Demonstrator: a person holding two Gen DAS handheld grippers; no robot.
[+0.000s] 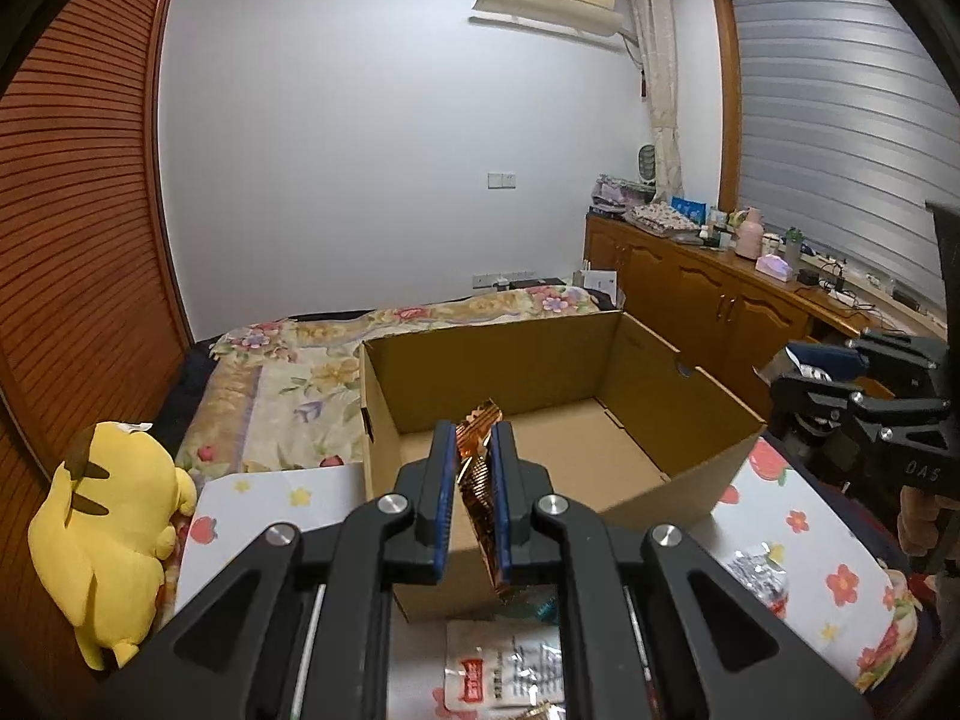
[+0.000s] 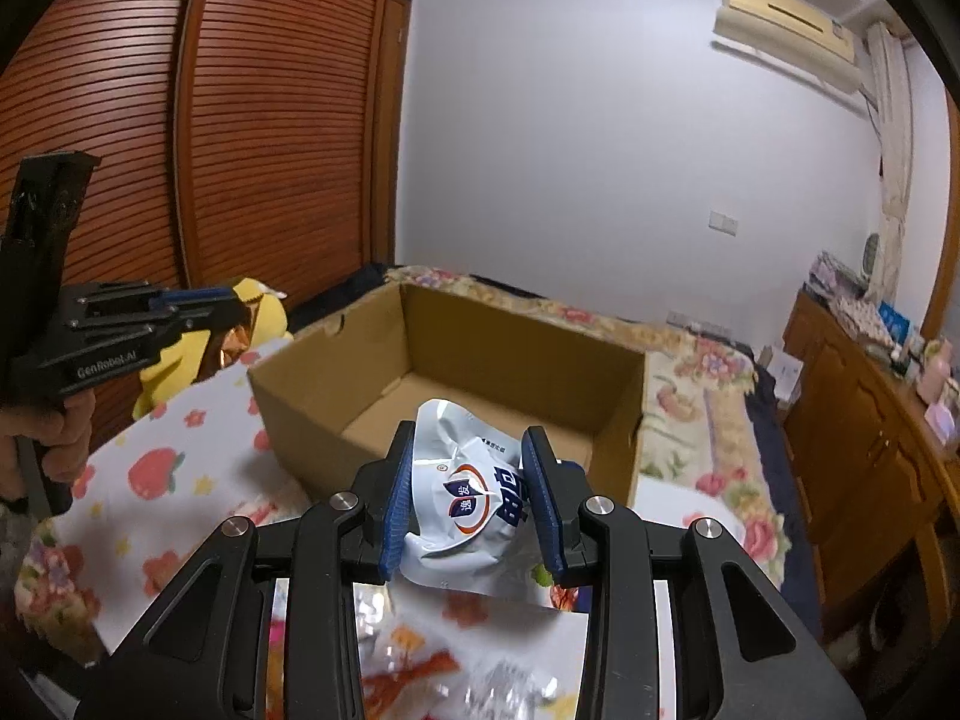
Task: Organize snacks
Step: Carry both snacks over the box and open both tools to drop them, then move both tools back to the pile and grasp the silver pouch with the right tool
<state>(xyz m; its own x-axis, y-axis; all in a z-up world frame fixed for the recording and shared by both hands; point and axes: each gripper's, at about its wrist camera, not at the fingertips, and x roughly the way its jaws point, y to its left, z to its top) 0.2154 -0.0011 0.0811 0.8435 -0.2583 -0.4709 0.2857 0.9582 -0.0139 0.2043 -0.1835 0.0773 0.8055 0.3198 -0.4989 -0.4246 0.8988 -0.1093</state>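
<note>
An open, empty cardboard box (image 1: 600, 414) stands on the bed; it also shows in the right wrist view (image 2: 336, 396). My left gripper (image 1: 474, 438) is shut on a thin orange-gold foil snack packet (image 1: 480, 462), held just over the box's near wall. My right gripper (image 2: 474, 450) is shut on a puffy white snack bag (image 2: 468, 498) with a blue and orange logo, held in front of the box's near rim. Each gripper shows in the other's view: the right one (image 1: 780, 384) beside the box, the left one (image 2: 222, 306) at the box's left.
Loose snack packets lie on the flowered cloth (image 1: 840, 588) below the grippers, among them a white and red packet (image 1: 504, 672) and a silver one (image 1: 756, 576). A yellow plush toy (image 1: 114, 540) sits at the left. A wooden cabinet (image 1: 708, 294) stands at the right.
</note>
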